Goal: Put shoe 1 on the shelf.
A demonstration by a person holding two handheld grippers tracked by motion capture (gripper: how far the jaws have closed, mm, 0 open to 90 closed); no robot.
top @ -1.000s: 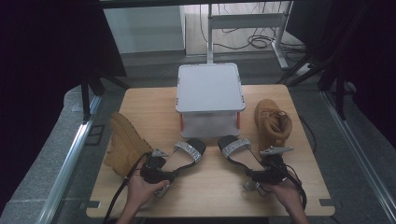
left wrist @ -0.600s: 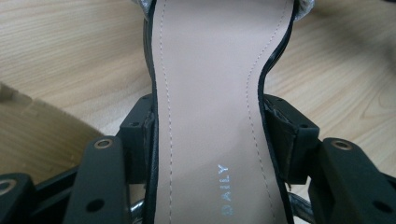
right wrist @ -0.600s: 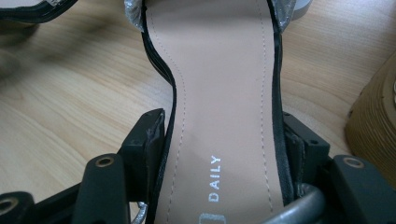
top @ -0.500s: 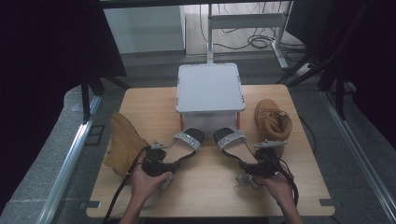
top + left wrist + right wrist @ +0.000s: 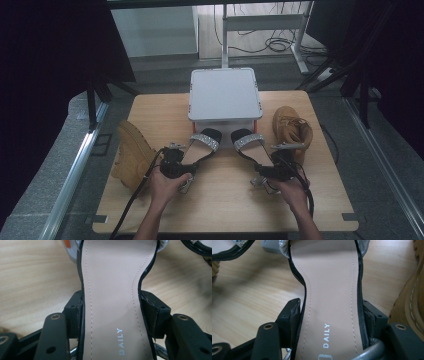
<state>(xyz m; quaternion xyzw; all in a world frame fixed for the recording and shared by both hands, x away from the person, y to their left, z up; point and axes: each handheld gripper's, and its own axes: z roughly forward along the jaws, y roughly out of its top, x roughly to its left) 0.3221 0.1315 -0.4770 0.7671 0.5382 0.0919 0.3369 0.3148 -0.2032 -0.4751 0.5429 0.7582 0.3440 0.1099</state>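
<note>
— Left claw (image 5: pixel 186 167)?
— Clamped on the left sandal (image 5: pixel 112 302), low over the desk (image 5: pixel 225 200).
— The right claw (image 5: pixel 265 170)?
— Pinching the right sandal (image 5: pixel 332 305) beside the tan boot (image 5: pixel 292 127).

Bare worktop (image 5: pixel 225 200) lies open along the near edge and between the two hands. Ahead, the white lidded box (image 5: pixel 224 95) blocks the middle, with both sandal toes just before it. The tan boot (image 5: pixel 131 156) crowds the left edge; the second tan boot (image 5: pixel 292 126) stands close beside the right sandal (image 5: pixel 255 148).
</note>
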